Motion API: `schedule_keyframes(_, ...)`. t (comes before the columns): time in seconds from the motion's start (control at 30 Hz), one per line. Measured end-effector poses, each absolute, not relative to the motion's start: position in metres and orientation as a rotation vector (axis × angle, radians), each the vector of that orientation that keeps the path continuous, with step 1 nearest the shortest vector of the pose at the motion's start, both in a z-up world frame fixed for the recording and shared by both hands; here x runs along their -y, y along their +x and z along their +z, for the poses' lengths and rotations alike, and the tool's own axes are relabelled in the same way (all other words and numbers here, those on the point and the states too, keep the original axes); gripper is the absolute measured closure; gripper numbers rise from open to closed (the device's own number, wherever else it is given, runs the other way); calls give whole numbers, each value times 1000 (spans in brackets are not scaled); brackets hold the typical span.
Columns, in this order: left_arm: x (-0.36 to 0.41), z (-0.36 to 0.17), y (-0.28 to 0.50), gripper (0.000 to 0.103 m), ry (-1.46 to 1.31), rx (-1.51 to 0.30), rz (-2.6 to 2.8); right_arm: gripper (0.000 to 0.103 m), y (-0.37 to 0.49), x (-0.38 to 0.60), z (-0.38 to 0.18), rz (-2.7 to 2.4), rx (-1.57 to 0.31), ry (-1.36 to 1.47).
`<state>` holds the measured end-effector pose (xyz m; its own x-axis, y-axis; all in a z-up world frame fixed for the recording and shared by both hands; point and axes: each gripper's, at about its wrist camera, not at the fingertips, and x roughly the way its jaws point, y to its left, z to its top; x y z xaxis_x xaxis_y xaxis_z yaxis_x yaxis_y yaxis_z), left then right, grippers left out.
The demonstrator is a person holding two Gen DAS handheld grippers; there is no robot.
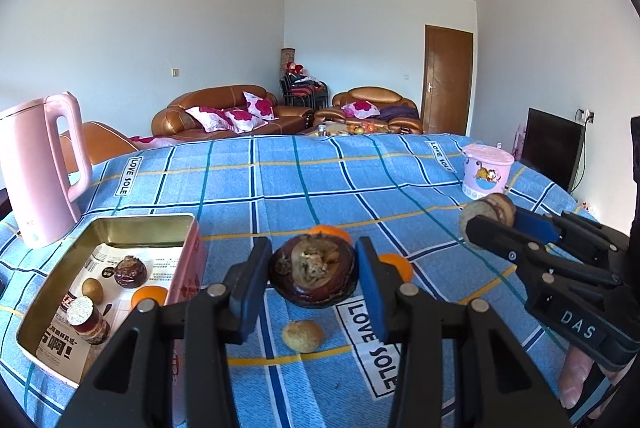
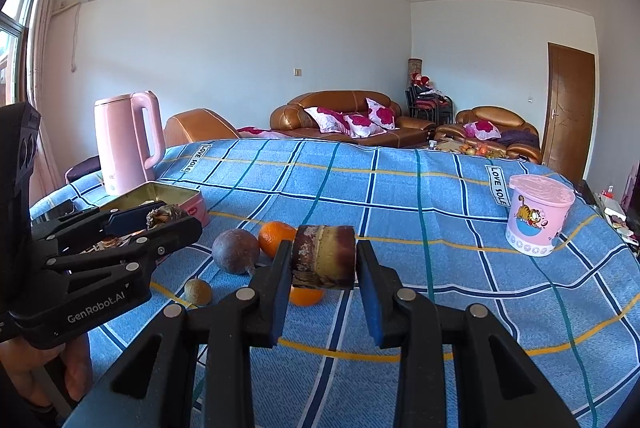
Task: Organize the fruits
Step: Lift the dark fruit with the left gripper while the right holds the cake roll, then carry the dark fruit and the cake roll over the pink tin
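My left gripper (image 1: 314, 274) is shut on a dark brown mangosteen (image 1: 313, 276) and holds it above the blue checked cloth; it also shows in the right wrist view (image 2: 166, 218). My right gripper (image 2: 323, 260) is shut on a brown and yellow cut cane piece (image 2: 323, 257), also seen in the left wrist view (image 1: 486, 214). On the cloth lie two oranges (image 2: 276, 238) (image 2: 306, 296), a purple passion fruit (image 2: 236, 251) and a small tan round fruit (image 1: 303, 336). The pink tin box (image 1: 48, 292) at left holds a mangosteen (image 1: 131, 271), a kiwi-like fruit (image 1: 93, 290), an orange (image 1: 149, 297) and a cane piece (image 1: 88, 320).
A pink kettle (image 1: 40, 164) stands at the back left behind the tin. A pink lidded tub (image 1: 486, 170) stands at the back right. The cloth-covered table (image 1: 280, 180) fills the middle. Sofas and a brown door are far behind.
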<state>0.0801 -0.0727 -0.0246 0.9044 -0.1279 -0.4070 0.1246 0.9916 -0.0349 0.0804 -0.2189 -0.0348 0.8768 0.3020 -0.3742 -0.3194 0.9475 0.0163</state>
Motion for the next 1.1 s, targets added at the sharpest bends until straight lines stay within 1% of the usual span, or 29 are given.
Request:
schedule_keyframes(0.27, 69, -22, 76, 58, -21, -398, -110, 70, 72, 219, -33, 318, -339, -53)
schedule_keyframes(0.53, 57, -19, 69, 58, -20, -405, -93, 69, 71, 210, -29, 339, -364, -54)
schedule_keyframes(0.8, 34, -14, 62, 58, -32, -415, -52, 69, 64, 177, -10, 419, -350, -69)
schedule_keyframes(1.1, -6, -15, 59, 58, -57, -423, 36, 69, 70, 135, -2, 520, -364, -79)
